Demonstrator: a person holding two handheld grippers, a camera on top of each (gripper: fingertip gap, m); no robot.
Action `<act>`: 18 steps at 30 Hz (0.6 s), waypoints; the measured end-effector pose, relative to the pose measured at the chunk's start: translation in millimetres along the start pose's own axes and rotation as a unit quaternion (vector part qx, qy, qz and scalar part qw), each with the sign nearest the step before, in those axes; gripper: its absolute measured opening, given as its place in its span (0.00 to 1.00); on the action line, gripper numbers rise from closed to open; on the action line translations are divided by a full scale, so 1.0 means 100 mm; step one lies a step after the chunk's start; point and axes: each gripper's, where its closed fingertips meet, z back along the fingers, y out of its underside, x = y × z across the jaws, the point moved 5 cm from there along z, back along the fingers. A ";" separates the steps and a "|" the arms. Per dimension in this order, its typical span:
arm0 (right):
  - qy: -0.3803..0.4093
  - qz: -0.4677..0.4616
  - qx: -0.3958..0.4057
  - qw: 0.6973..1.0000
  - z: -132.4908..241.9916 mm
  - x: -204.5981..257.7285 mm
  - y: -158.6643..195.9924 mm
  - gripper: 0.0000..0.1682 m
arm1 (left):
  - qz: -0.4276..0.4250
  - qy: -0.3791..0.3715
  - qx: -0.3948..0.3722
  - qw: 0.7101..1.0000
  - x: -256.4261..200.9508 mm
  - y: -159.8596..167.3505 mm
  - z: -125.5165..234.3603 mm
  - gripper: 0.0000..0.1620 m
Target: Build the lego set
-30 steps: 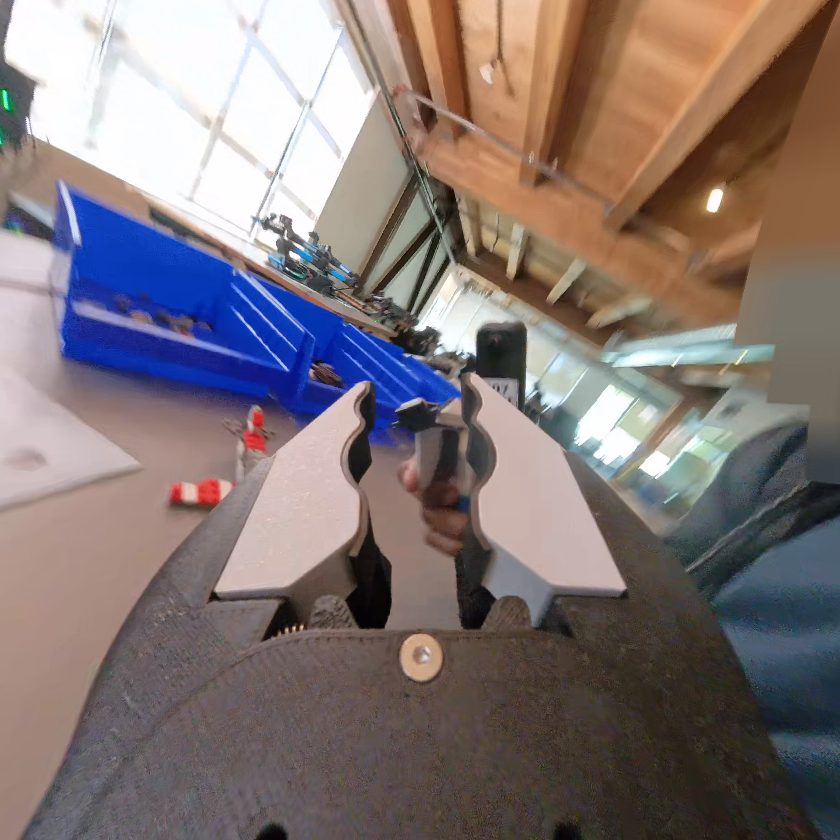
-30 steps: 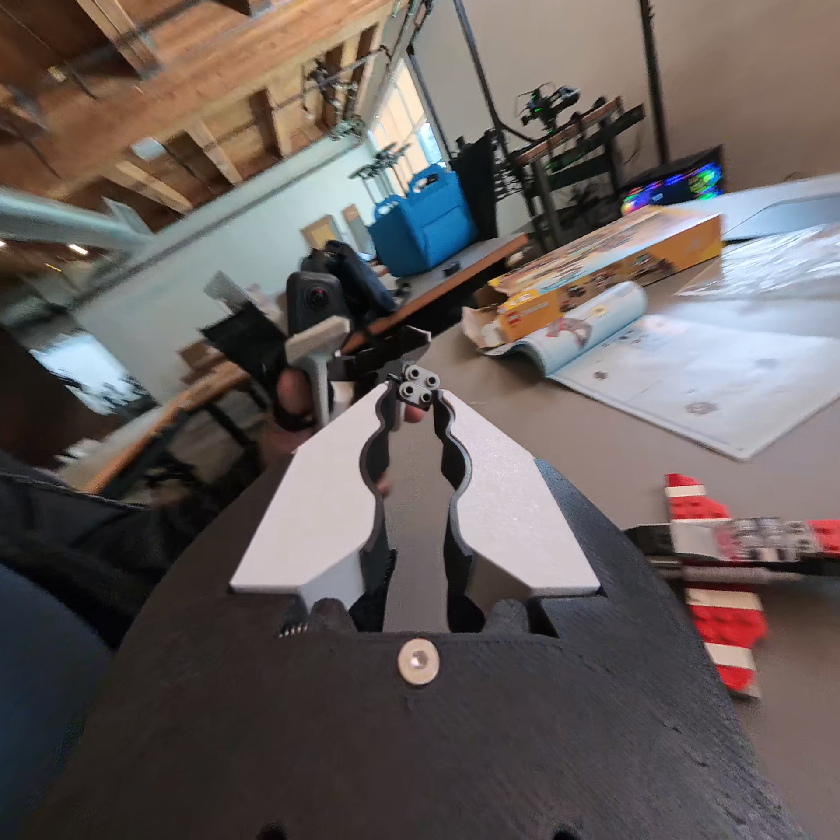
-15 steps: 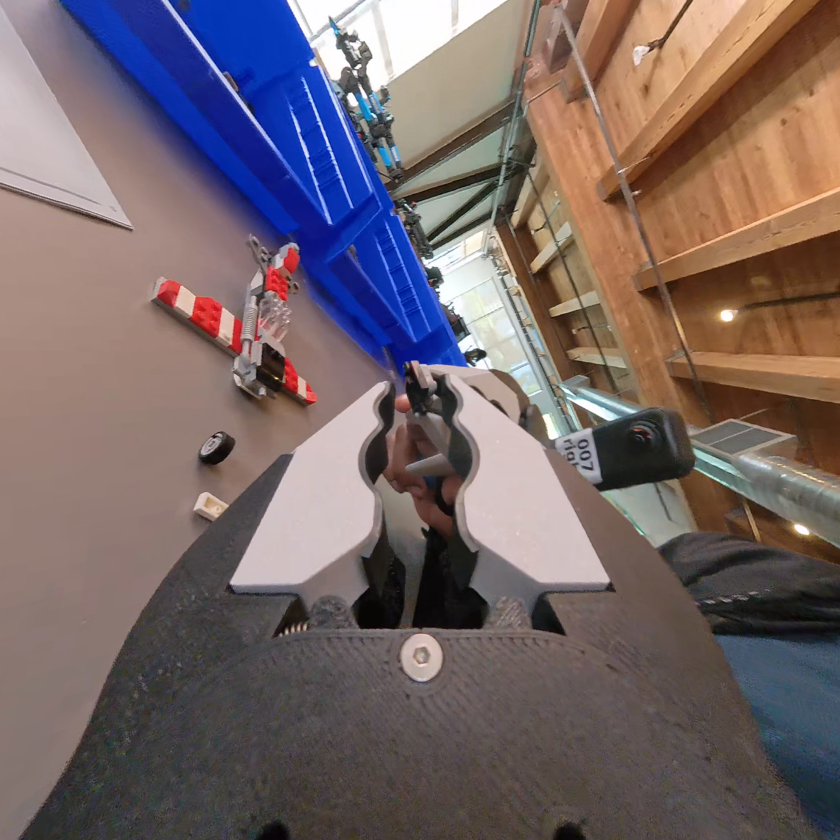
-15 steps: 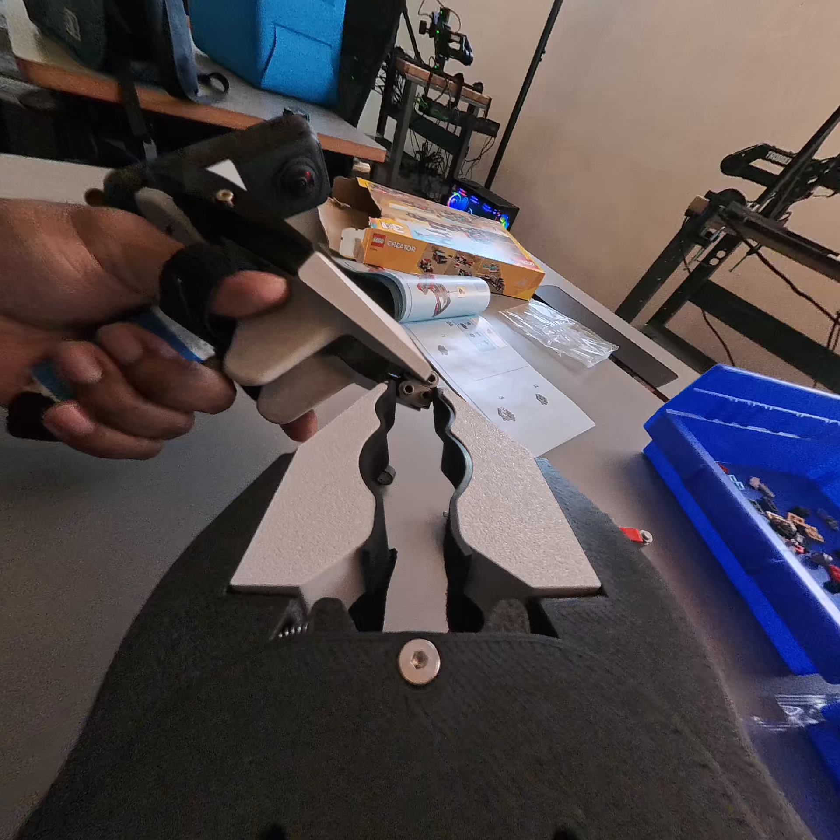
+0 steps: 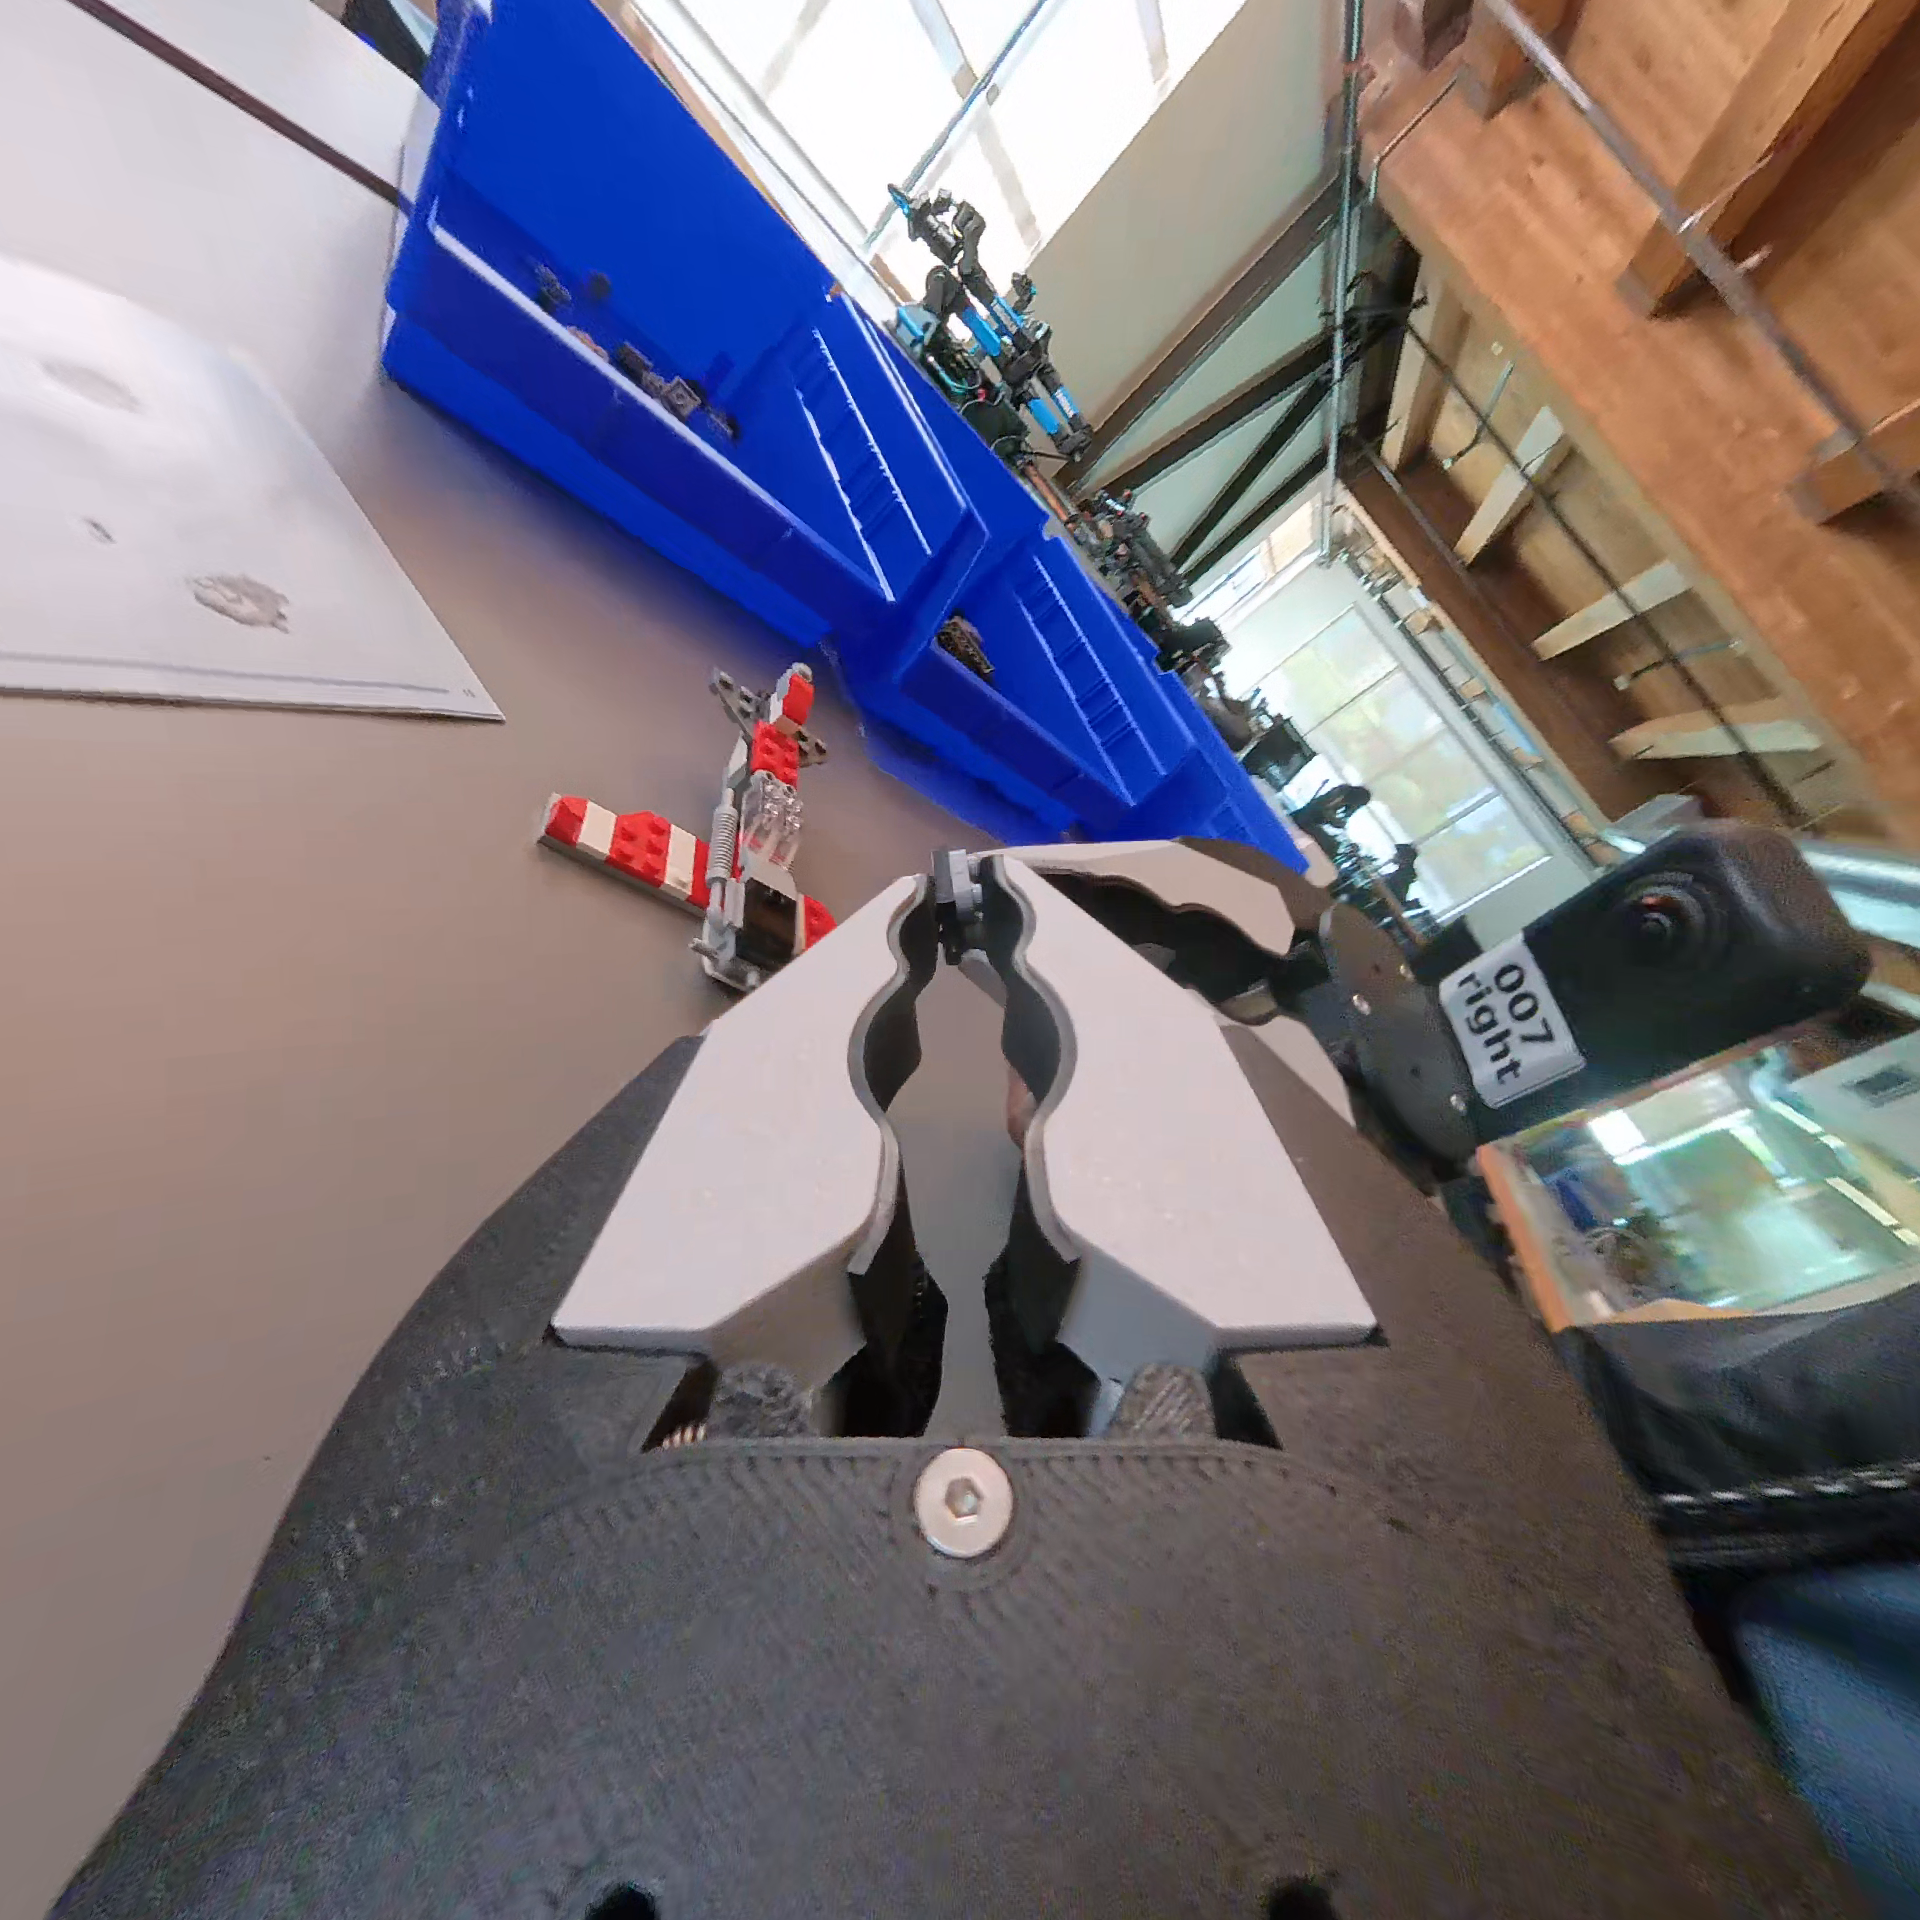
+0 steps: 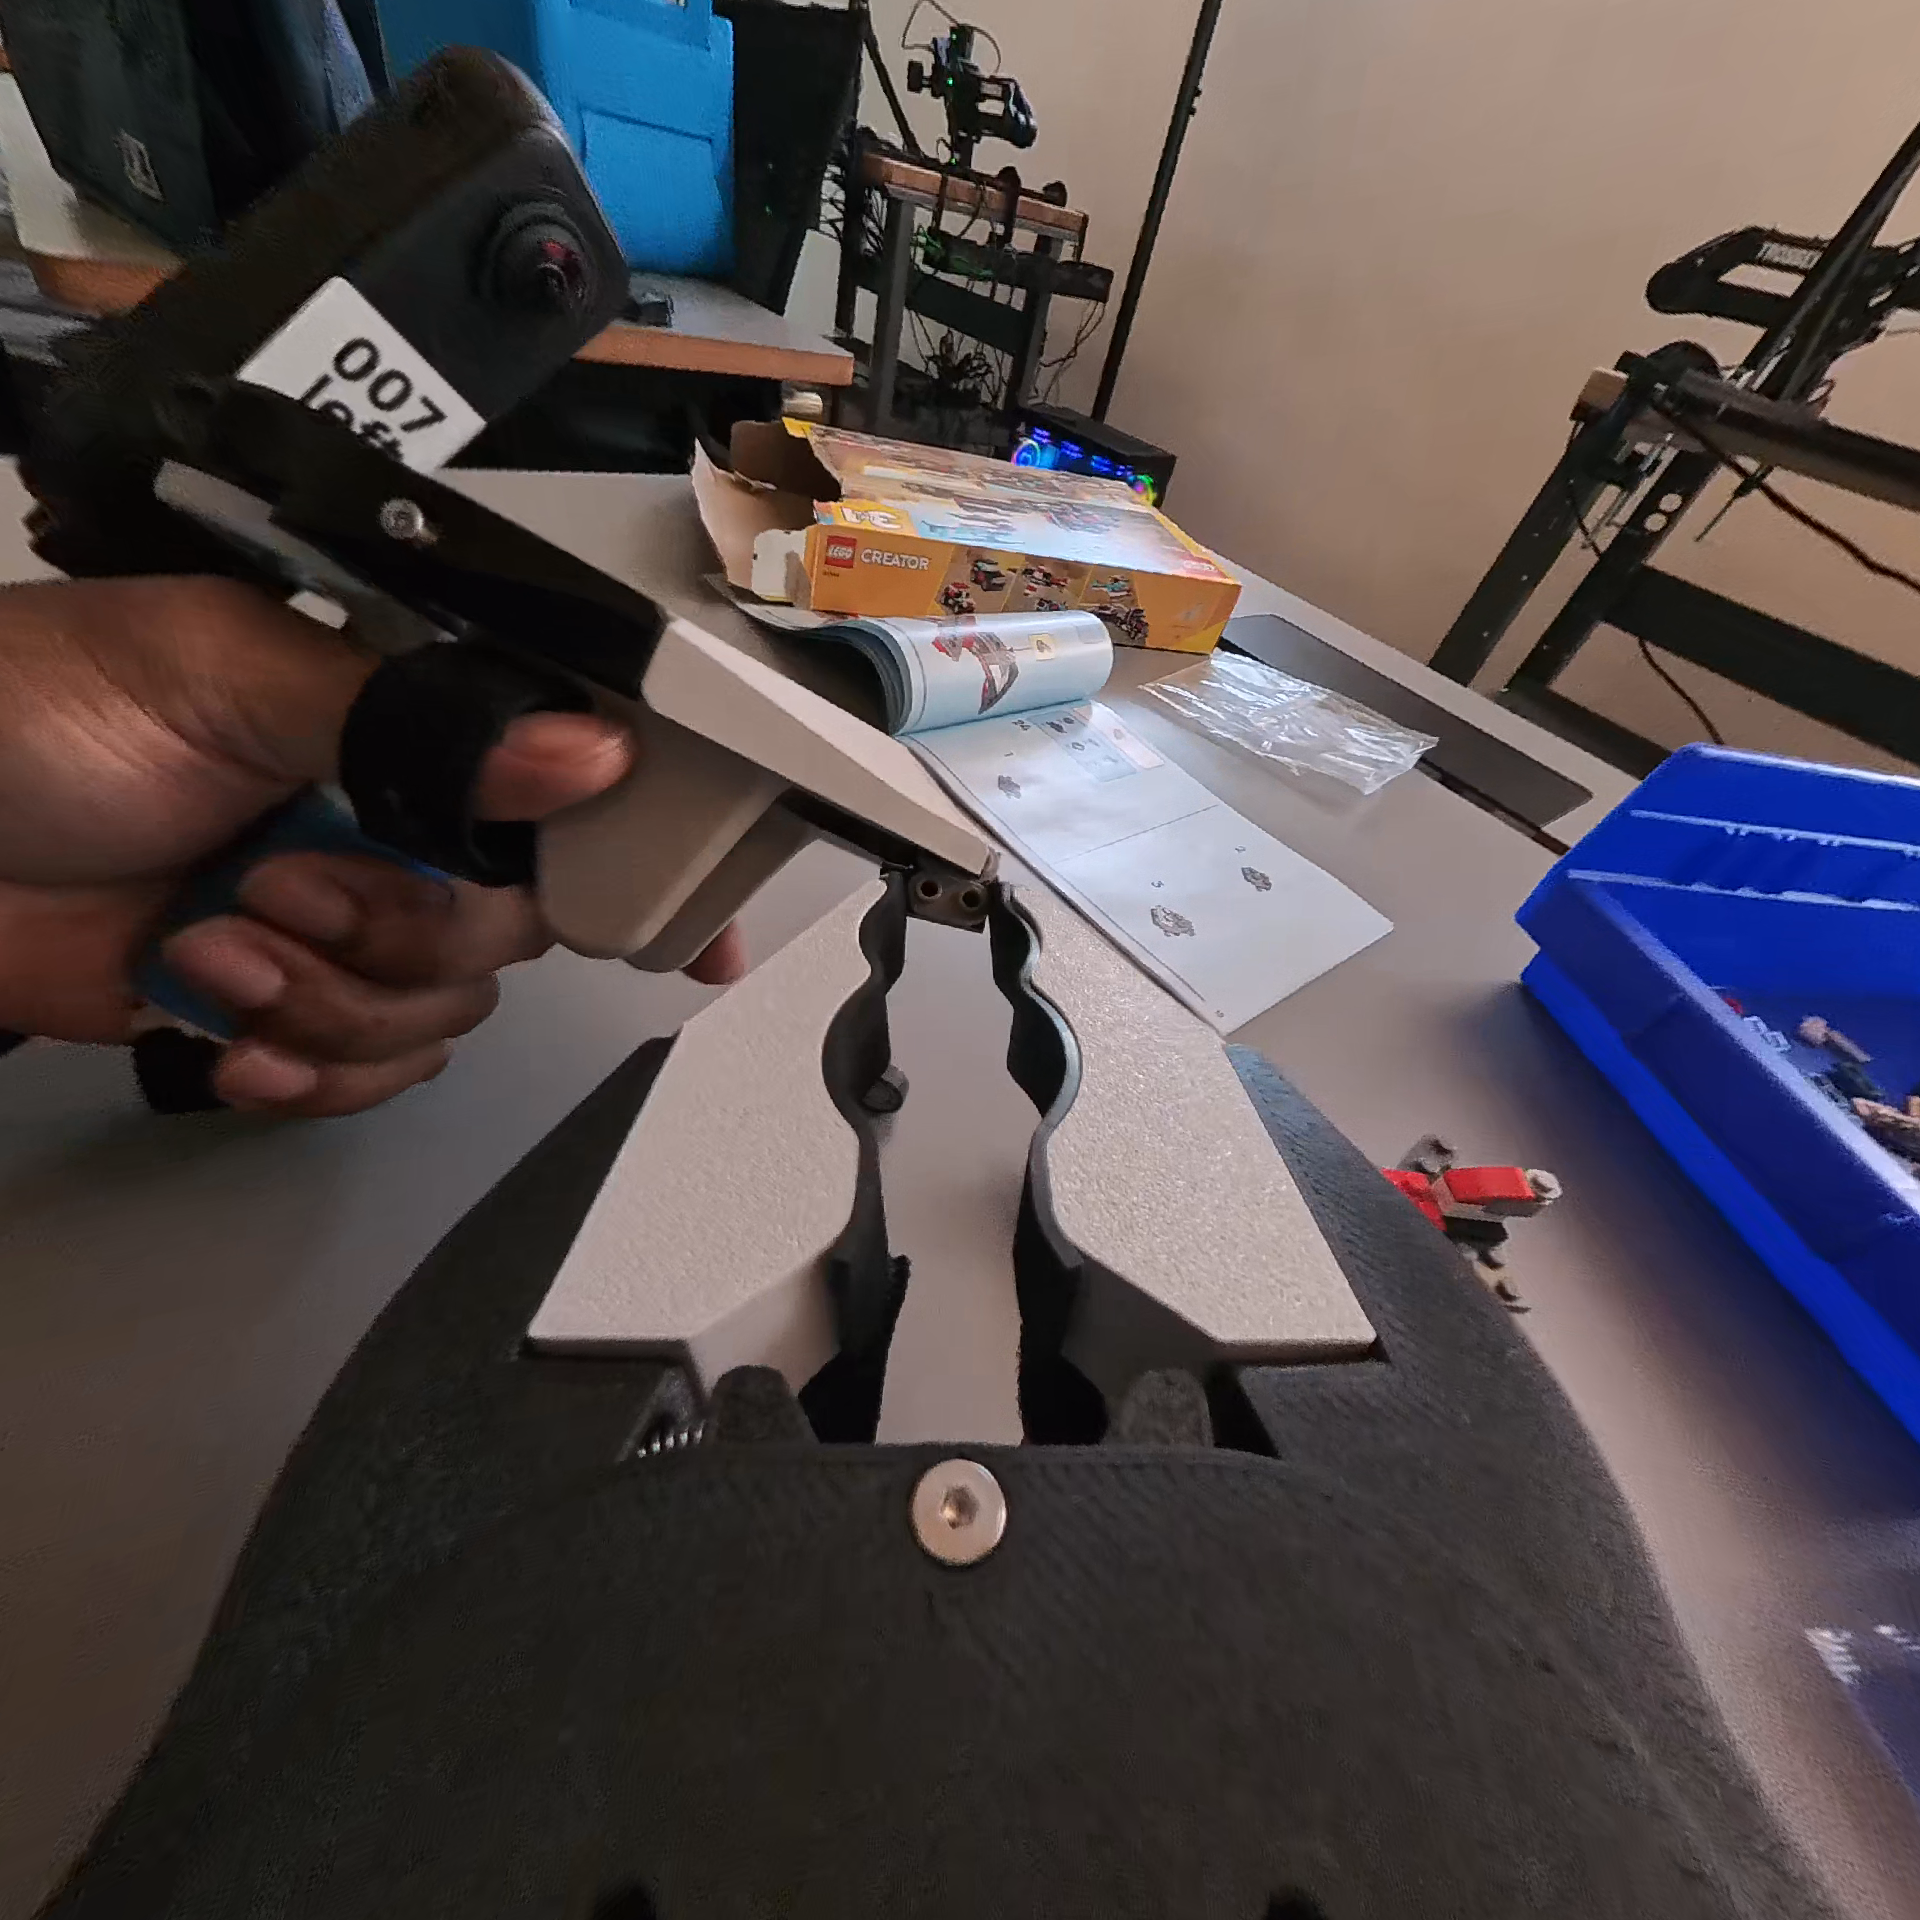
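A small dark grey lego piece point(image 6: 943, 900) with two holes sits between my right gripper's point(image 6: 943, 896) fingertips, which are shut on it above the table. My left gripper point(image 5: 956, 896) meets it from the side and its two pads press on the same grey piece point(image 5: 954, 904). The left gripper's fingers point(image 6: 810, 748) reach in from the left, held by a hand point(image 6: 208, 831). The right gripper's fingers point(image 5: 1143, 878) come in from the right in the left wrist view. The red and white lego plane point(image 5: 748, 831) lies on the table beyond the tips.
Blue parts bins point(image 5: 727, 416) stand along the far side and also show in the right wrist view point(image 6: 1714, 935). An open instruction booklet point(image 6: 1091, 810), a yellow box point(image 6: 1018, 571) and a clear plastic bag point(image 6: 1288, 717) lie on the grey table point(image 5: 260, 987). My left and right fingertips are right by each other.
My left gripper's jaws were wide open a second ago and have come together on the grey piece that the right gripper kept holding. Both grippers swung round over the table.
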 end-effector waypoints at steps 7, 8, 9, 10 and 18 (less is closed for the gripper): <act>-0.025 -0.052 -0.002 0.998 -0.02 -0.02 0.04 0.10 | -0.054 -0.025 0.013 0.998 0.03 0.01 0.00 0.06; -0.028 -0.057 -0.002 0.998 -0.02 -0.02 0.05 0.09 | -0.061 -0.028 0.015 0.998 0.03 0.01 0.00 0.06; -0.030 -0.060 -0.002 0.998 -0.02 -0.03 0.05 0.10 | -0.066 -0.028 0.017 0.997 0.03 0.01 0.00 0.06; -0.034 -0.065 -0.004 0.997 -0.02 -0.03 0.05 0.09 | -0.069 -0.026 0.018 0.997 0.03 0.01 0.00 0.06; -0.062 -0.106 -0.008 0.992 -0.01 -0.05 0.04 0.09 | -0.081 -0.019 0.021 0.996 0.05 0.01 0.01 0.07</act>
